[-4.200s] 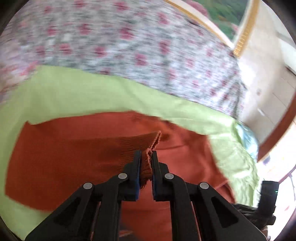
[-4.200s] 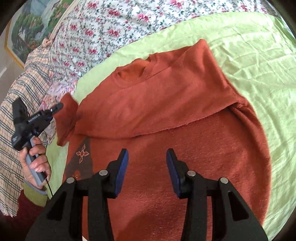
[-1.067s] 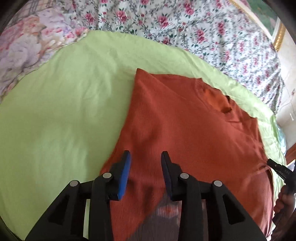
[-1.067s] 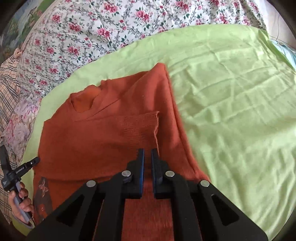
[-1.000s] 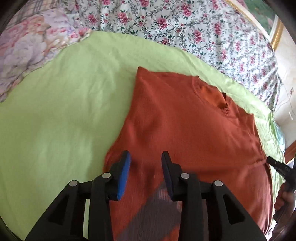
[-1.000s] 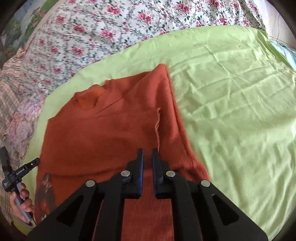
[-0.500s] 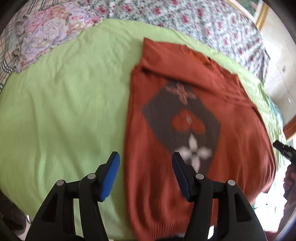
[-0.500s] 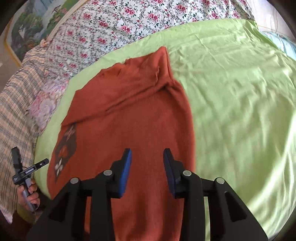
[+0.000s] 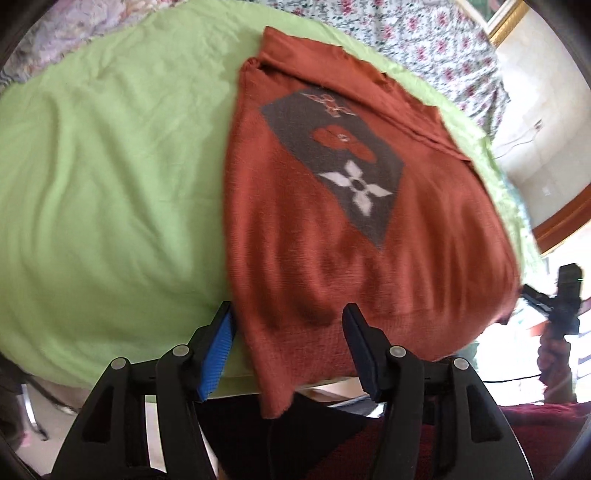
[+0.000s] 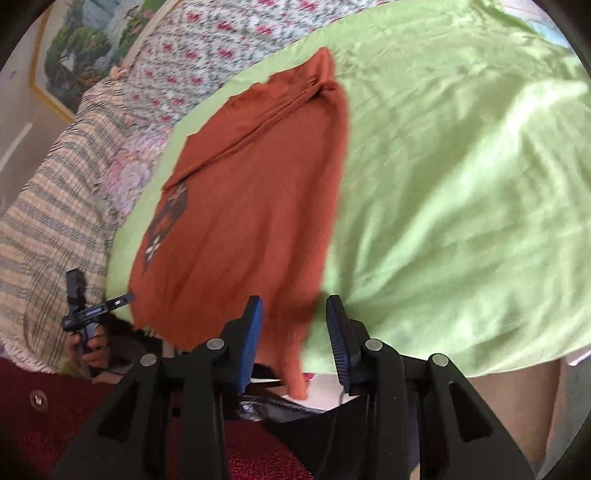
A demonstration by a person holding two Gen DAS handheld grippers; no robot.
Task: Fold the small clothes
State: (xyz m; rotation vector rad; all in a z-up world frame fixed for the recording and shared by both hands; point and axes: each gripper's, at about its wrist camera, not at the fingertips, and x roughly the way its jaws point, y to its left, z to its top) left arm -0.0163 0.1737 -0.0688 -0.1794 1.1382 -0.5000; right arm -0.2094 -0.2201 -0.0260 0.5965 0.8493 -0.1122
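A rust-orange sweater (image 9: 314,251) with a grey diamond patch and a white flower lies flat on the green sheet (image 9: 110,184), sleeves folded in near the collar. Its hem hangs over the bed's near edge. My left gripper (image 9: 289,317) is open, its jaws closing, straddling the hem's left corner without pressing it. In the right wrist view the same sweater (image 10: 251,184) runs away from my right gripper (image 10: 293,306), which stands open over the hem's right corner, pads clear of the cloth. Each view also shows the other gripper held in a hand, small at the side.
A floral bedspread (image 10: 221,33) and a plaid blanket (image 10: 44,206) lie beyond the green sheet (image 10: 461,184). A framed picture (image 10: 74,48) hangs behind. The person's dark red clothing (image 10: 37,424) fills the foreground below the bed's edge. Wall and wooden trim (image 9: 554,229) show at the right.
Both grippers have drawn back from the folded sleeves to the hem at the bed's near edge. The right gripper went from shut to open; the left spread wider.
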